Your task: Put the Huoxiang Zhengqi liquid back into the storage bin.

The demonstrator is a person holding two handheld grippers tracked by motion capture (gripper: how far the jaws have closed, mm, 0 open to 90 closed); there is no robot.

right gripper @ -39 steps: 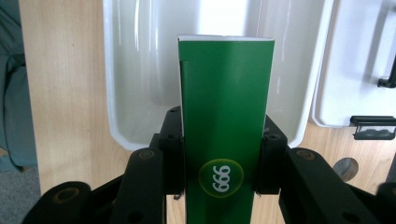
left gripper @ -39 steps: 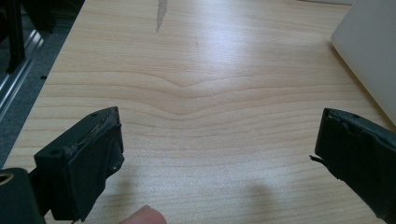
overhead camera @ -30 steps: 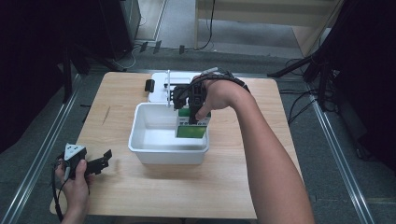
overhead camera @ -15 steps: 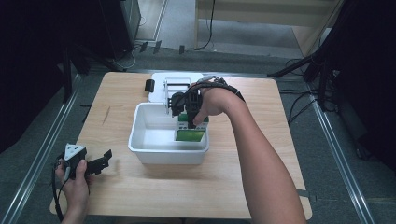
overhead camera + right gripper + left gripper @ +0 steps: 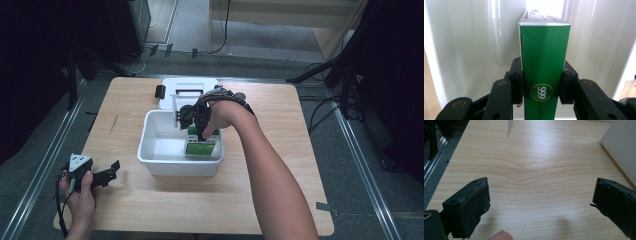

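A green box (image 5: 544,65) with a white top and a round "666" mark sits clamped between the pads of my right gripper (image 5: 541,83). In the high view that right gripper (image 5: 200,131) reaches down into the white bin (image 5: 155,160), with the green box (image 5: 202,148) low inside it near the bin's right end. My left gripper (image 5: 107,172) rests at the table's near left corner, held by a hand. Its jaws stand wide apart over bare wood, the left gripper (image 5: 541,202) holding nothing.
A white lid (image 5: 187,87) with a black handle lies behind the bin at the table's far side, a small black piece (image 5: 160,91) beside it. The bin's wall (image 5: 624,147) shows at the right in the left gripper view. Metal rails run along both table sides.
My right gripper has sunk deeper into the white bin with the green box in it. The left gripper has stayed where it was.
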